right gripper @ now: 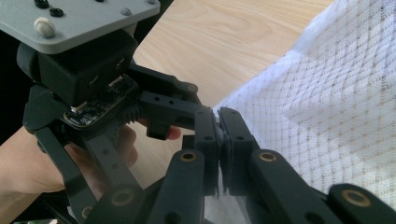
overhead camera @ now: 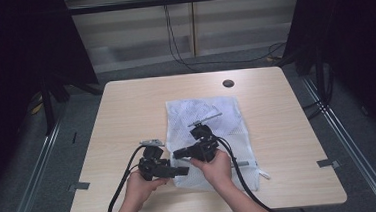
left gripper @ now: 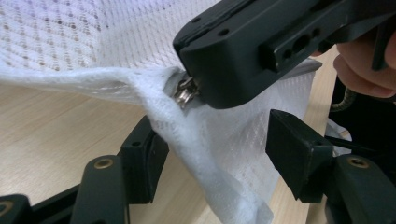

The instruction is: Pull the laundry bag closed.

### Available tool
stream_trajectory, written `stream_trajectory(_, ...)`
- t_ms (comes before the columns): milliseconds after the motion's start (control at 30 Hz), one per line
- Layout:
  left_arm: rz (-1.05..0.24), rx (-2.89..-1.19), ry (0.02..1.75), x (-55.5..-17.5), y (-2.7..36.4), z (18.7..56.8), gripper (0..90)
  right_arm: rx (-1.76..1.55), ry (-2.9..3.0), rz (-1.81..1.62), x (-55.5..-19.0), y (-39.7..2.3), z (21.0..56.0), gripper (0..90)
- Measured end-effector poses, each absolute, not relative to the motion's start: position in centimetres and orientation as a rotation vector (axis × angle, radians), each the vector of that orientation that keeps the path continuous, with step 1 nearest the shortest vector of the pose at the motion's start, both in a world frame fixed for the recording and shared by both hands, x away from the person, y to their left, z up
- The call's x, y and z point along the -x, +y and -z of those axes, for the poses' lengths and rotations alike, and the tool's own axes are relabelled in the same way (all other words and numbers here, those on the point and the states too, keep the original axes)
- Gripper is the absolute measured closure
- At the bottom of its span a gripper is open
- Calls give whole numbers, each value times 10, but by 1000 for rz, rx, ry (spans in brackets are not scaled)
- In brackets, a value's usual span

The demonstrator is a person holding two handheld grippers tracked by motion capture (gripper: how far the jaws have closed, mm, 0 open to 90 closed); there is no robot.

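At a wooden table point(overhead camera: 126, 115), a person works a white mesh laundry bag point(overhead camera: 204, 117) that lies right of centre, running to the near edge. The right hand point(overhead camera: 215, 166) holds the right gripper point(right gripper: 218, 140) level, pointing left, its jaws pressed together on the bag's corner at the metal zip pull point(left gripper: 186, 93), lifting the mesh off the wood. The left hand point(overhead camera: 140, 183), near the front edge, aims the left gripper point(left gripper: 212, 154) rightward; its jaws stand apart either side of the hanging fold, not pressing it.
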State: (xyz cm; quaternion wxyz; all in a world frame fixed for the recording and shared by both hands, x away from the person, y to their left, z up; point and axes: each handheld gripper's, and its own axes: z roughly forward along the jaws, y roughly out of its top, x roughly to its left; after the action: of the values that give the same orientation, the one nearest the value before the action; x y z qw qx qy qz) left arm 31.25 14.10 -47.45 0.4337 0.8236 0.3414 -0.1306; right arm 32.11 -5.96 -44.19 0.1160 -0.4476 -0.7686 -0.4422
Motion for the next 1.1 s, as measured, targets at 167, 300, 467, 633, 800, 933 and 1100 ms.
stream_trajectory(167, 361, -2043, 861, -313, 139, 476, 436, 1309, -2248, 1295, -321, -59, 442, 865)
stream_trajectory(300, 383, -2028, 869, -314, 138, 477, 463, 1313, -2247, 1297, -321, -59, 442, 865)
stream_trajectory(467, 386, -2014, 866, -315, 138, 477, 556, 1315, -2244, 1300, -321, -60, 441, 865)
stream_trajectory(633, 406, -2006, 861, -315, 139, 477, 605, 1309, -2245, 1306, -321, -60, 440, 865)
stream_trajectory(800, 437, -1976, 870, -315, 138, 478, 637, 1312, -2249, 1303, -320, -60, 440, 865)
stream_trajectory(933, 445, -1972, 879, -315, 138, 478, 665, 1312, -2245, 1304, -320, -60, 440, 865)
stream_trajectory(1100, 458, -1956, 888, -316, 139, 479, 731, 1310, -2245, 1307, -320, -59, 441, 865)
